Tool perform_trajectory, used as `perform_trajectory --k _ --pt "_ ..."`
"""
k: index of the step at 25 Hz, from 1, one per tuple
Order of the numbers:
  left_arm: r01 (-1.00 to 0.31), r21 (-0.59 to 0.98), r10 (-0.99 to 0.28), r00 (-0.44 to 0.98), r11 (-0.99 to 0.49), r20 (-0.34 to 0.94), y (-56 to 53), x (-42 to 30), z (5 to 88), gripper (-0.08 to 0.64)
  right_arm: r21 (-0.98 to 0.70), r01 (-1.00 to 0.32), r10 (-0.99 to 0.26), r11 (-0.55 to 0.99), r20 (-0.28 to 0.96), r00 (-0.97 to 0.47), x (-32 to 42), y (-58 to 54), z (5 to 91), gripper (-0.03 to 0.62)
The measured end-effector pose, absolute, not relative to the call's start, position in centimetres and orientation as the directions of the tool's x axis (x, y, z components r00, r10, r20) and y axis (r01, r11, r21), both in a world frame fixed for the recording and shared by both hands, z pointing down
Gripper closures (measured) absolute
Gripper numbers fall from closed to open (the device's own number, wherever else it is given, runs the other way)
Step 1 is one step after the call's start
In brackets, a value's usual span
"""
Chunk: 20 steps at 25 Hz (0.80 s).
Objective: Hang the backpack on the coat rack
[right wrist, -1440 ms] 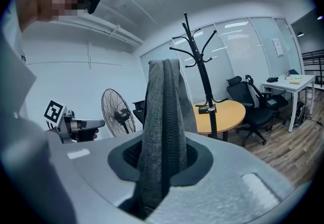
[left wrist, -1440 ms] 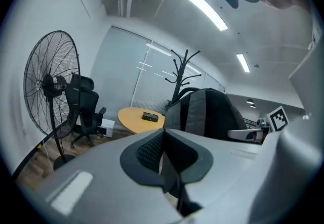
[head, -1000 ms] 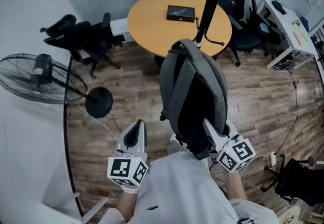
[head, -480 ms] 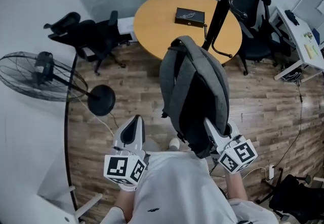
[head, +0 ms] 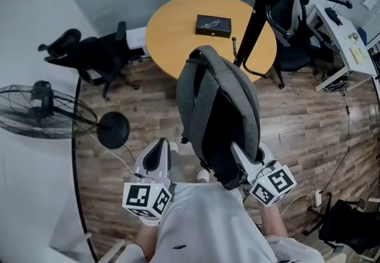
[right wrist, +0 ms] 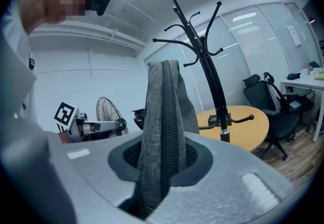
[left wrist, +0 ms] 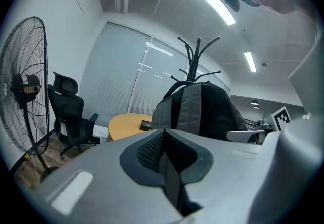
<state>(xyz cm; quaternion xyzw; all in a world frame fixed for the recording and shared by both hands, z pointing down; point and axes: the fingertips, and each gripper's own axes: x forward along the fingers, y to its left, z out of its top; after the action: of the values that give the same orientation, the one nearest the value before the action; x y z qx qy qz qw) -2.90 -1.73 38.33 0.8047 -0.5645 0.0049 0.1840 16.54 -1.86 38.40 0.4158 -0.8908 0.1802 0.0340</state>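
Wood-plank floor point(head: 309, 119), round table point(head: 172, 24) at the far side. Grey backpack point(head: 219, 107): held aloft, its fabric clamped in the right gripper point(head: 242, 159); left gripper point(head: 157, 158) alongside, closed on nothing. Coat rack point(head: 260, 12): near ahead, hooks bare, so the hanging is not yet done.

Round table point(head: 172, 33), black box point(head: 213, 25), standing fan point(head: 43, 111)
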Motion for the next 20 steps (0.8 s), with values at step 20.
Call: perform_trajectory --k 20 --pt "-0.819 0.289 -0.822 0.55 -0.496 0.149 -17.9 -7.9 35.5 0.543 -0.313 -0.823 -0.818 0.475 0.188 -0.544 8.7 -13.0 36.8 0.505"
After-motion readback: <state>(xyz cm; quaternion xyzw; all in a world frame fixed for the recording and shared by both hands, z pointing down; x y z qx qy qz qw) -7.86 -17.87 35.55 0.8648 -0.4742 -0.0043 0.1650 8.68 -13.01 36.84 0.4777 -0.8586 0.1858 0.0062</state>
